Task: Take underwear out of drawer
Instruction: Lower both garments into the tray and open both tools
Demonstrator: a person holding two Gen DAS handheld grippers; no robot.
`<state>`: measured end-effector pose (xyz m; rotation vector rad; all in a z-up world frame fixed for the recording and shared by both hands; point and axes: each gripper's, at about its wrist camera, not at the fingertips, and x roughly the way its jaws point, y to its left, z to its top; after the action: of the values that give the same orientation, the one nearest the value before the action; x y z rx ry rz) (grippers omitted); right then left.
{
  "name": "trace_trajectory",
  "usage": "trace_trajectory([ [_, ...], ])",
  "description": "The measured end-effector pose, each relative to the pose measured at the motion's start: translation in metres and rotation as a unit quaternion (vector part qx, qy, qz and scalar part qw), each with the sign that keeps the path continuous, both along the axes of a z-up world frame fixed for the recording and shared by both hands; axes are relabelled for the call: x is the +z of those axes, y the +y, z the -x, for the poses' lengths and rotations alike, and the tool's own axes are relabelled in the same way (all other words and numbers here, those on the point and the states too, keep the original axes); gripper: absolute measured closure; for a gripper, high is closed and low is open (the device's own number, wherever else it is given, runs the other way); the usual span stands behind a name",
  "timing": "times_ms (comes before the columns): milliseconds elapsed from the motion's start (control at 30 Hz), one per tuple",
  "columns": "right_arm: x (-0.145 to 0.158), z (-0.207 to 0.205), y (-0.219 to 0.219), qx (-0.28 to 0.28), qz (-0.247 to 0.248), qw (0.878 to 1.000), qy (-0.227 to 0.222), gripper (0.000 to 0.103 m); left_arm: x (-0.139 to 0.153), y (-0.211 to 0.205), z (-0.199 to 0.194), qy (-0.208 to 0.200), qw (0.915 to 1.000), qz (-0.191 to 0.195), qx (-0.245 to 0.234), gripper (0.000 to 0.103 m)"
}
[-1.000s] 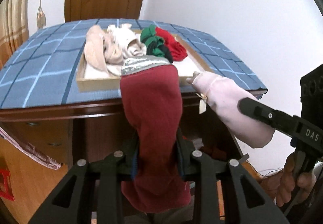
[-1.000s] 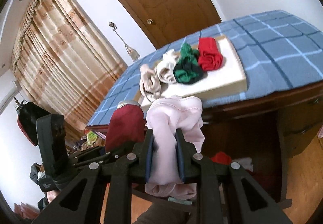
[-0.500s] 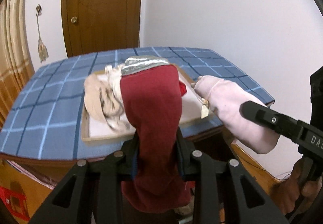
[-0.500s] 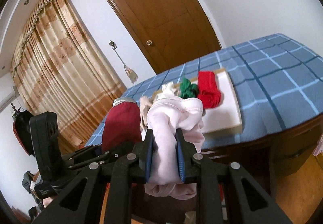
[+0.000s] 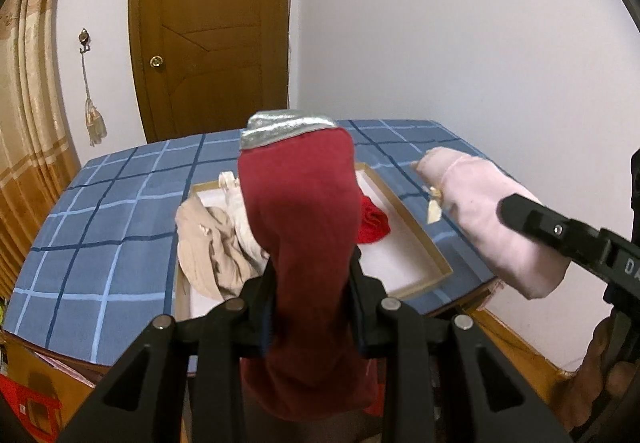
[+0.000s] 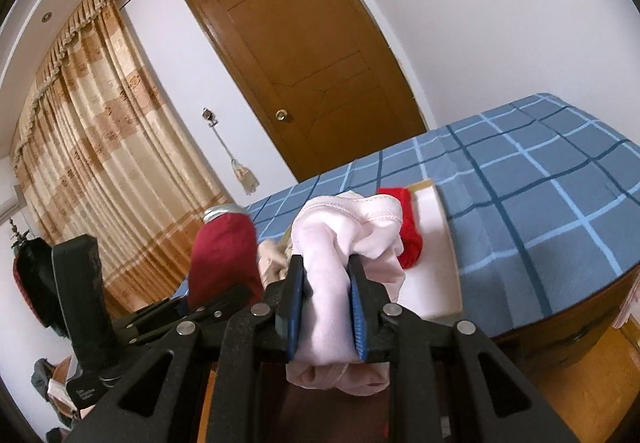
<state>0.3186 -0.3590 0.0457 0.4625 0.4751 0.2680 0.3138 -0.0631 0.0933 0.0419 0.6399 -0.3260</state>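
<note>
My left gripper (image 5: 312, 275) is shut on dark red underwear (image 5: 304, 227) with a silver waistband, held upright above the near edge of the cabinet top. My right gripper (image 6: 326, 279) is shut on pale pink underwear (image 6: 344, 235), which also shows at the right of the left wrist view as pink underwear (image 5: 492, 219). Beyond both lies a shallow tray (image 5: 404, 203) on the blue checked cloth (image 5: 100, 223), holding beige underwear (image 5: 208, 243) and a bright red piece (image 5: 372, 223). The drawer is out of view below.
A brown wooden door (image 5: 208, 31) stands behind the cabinet, with patterned curtains (image 6: 88, 171) to the left. A white wall (image 5: 460, 35) runs along the right side. The person's hand (image 5: 596, 375) grips the right gripper's handle at the lower right.
Both grippers have risen with their underwear from in front of the cabinet's front to above its top. The tray now sits lower in both views. Both grips are unchanged.
</note>
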Motion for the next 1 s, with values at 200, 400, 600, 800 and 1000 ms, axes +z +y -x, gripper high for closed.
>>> trace_trajectory([
  [200,0.002,-0.025,-0.011,-0.042,0.02,0.999,-0.008,0.08,-0.007,-0.003,-0.025,0.007,0.9999,0.004,0.015,0.075],
  [400,-0.005,-0.061,-0.016,-0.057,0.04,0.998,0.0,0.08,-0.013,-0.014,-0.055,0.013,0.9996,0.0,0.024,0.075],
  [600,-0.017,-0.109,-0.021,-0.064,0.066,0.996,0.018,0.08,-0.024,-0.023,-0.089,0.025,0.999,-0.011,0.034,0.075],
  [800,-0.033,-0.153,-0.025,-0.06,0.084,0.994,0.044,0.08,-0.041,-0.029,-0.119,0.044,0.9976,-0.026,0.047,0.075],
  [1000,-0.041,-0.184,-0.025,-0.058,0.1,0.991,0.064,0.08,-0.05,-0.042,-0.139,0.049,0.9963,-0.046,0.054,0.075],
])
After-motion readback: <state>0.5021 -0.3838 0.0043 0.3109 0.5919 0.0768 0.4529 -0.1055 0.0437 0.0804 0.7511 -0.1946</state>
